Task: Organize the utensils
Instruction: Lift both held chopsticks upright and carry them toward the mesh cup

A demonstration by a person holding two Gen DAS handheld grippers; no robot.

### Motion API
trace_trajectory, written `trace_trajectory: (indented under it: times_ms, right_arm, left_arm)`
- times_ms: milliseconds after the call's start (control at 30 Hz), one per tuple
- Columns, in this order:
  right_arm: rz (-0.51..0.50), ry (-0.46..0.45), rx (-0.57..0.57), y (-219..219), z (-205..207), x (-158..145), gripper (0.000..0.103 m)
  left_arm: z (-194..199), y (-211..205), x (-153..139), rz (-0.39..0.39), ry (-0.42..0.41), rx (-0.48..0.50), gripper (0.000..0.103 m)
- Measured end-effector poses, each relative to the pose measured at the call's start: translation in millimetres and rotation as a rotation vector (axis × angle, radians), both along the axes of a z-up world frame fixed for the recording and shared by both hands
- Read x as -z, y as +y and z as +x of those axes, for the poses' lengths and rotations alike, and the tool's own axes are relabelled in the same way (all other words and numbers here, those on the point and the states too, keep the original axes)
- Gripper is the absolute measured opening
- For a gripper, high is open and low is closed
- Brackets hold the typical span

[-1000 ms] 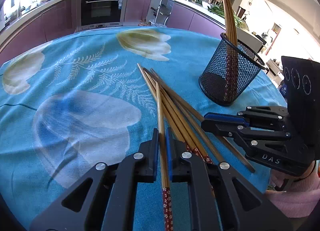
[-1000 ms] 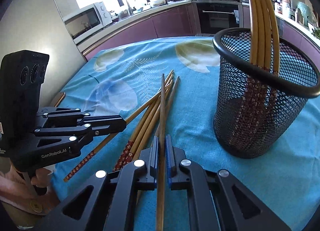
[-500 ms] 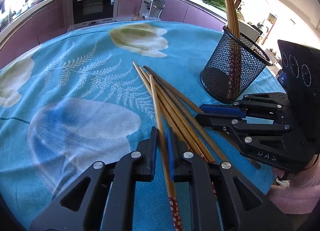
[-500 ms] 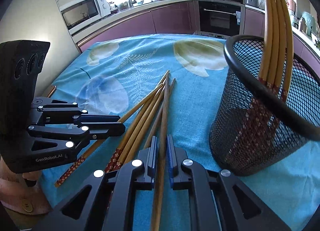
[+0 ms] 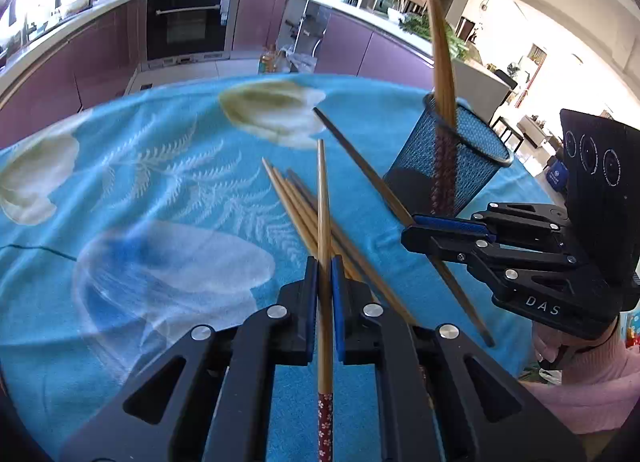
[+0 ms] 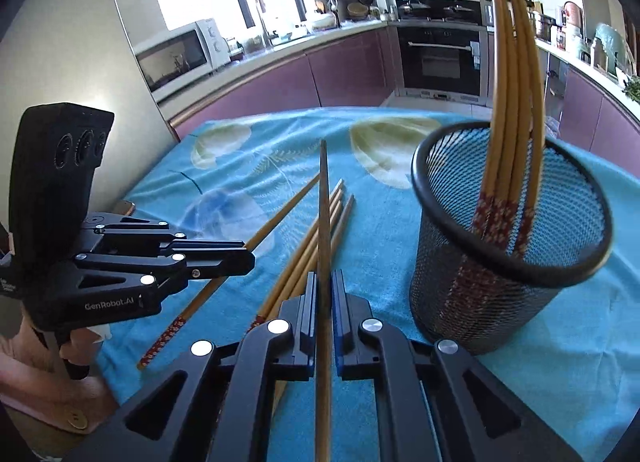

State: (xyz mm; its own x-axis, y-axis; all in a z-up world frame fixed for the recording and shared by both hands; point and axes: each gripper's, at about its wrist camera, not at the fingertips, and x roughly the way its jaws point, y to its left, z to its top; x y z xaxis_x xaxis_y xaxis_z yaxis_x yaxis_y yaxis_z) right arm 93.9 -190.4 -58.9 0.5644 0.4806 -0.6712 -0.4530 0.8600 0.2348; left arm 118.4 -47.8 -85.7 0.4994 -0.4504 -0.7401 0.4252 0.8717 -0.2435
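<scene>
My left gripper (image 5: 325, 274) is shut on a bamboo chopstick (image 5: 323, 214) with a red patterned end, lifted off the cloth. In the right wrist view the left gripper (image 6: 246, 258) shows at the left, its chopstick (image 6: 280, 218) slanting through it. My right gripper (image 6: 325, 286) is shut on another chopstick (image 6: 324, 214), tip raised. From the left wrist view the right gripper (image 5: 412, 234) holds that chopstick (image 5: 360, 166) in front of the black mesh cup (image 5: 448, 166). Several chopsticks (image 6: 512, 102) stand in the cup (image 6: 512, 282). Loose chopsticks (image 5: 292, 198) (image 6: 308, 254) lie between the grippers.
A blue flowered tablecloth (image 5: 160, 182) covers the table. A person's pink sleeve (image 5: 584, 378) is behind the right gripper. The table's far edge faces purple kitchen cabinets and an oven (image 6: 440, 58). A wall (image 6: 60, 42) stands close on the left.
Both grippers have risen, each lifting its chopstick out of the pile. The held chopsticks' tips now hang above the cloth. The cup and loose chopsticks have not moved.
</scene>
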Motion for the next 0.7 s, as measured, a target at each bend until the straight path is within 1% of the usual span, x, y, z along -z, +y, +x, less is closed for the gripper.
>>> trace_trajectory:
  times_ms: [300,700]
  right_arm:
    - [0.062,-0.082,0.008,-19,-17,-31,0.006]
    - [0.116,-0.177,0.072,-50,-29,-61,0.006]
  left_arm:
    - [-15,6,-41,-0.087,-0.071,0.039,0.008]
    - [-31,20,-86,-0.200,-0.148,0.079,0.008]
